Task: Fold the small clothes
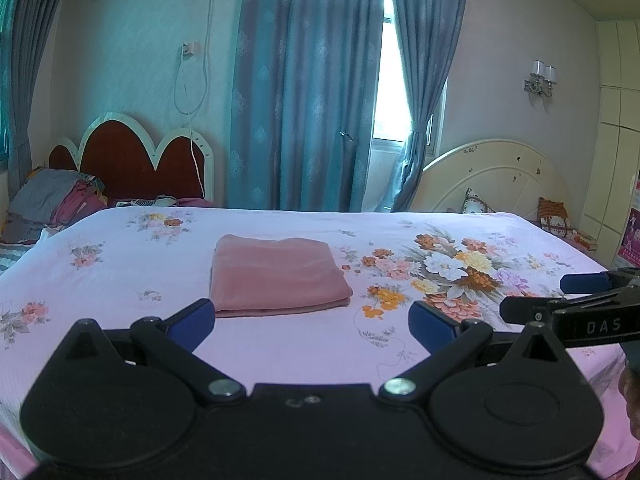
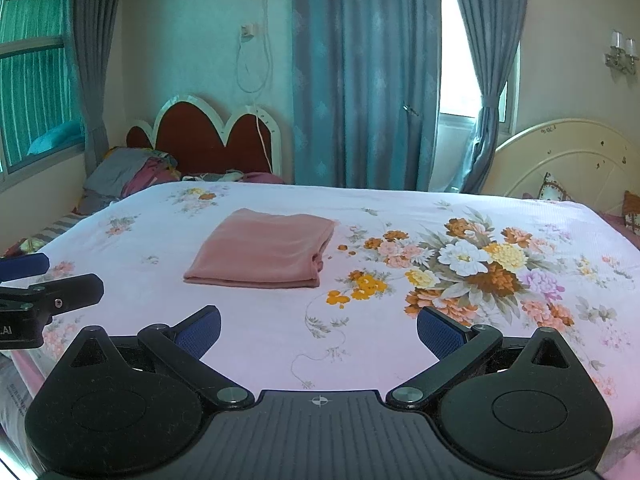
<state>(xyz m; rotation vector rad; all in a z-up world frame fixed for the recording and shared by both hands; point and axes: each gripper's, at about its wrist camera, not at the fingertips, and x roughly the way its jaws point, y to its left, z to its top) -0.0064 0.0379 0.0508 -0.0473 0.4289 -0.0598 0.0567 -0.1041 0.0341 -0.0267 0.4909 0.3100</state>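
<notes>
- Your left gripper (image 1: 312,322) is spread wide, both blue pads (image 1: 196,320) bare, nothing between them. It hangs over the near part of the bed (image 1: 120,340), not touching the sheet as far as I can tell.
- Your right gripper (image 2: 318,330) is just as wide and also carries nothing. It sits just beside the left one; each shows at the edge of the other's view.
- Straight ahead of the left gripper, slightly left of its centre line, lies the pink cloth (image 1: 276,272). Its near edge looks close to the left pad's tip, but it is apart, no contact.
- From the right gripper the pink cloth (image 2: 264,250) lies ahead and off to the left, clearly farther out. So the left gripper is the nearer 1.
- The cloth already looks folded: a flat rectangle with at least 2 layers showing along the near edge and at the right end. Long axis runs left to right across your view, the short side pointing away from you.
- Judgement: this piece looks finished or nearly so. If 1 more fold is wanted, it would go across the long axis, right end over to the left end, and the right gripper would have to reach left for that end.
- Right of the cloth is the big flower print (image 2: 480,268) on the sheet, only a pattern, nothing to grab.
- Far left, by the red headboard (image 1: 132,160), a heap of clothes (image 1: 60,200) sits well apart from both grippers. More pieces may be there; too far to tell.
</notes>
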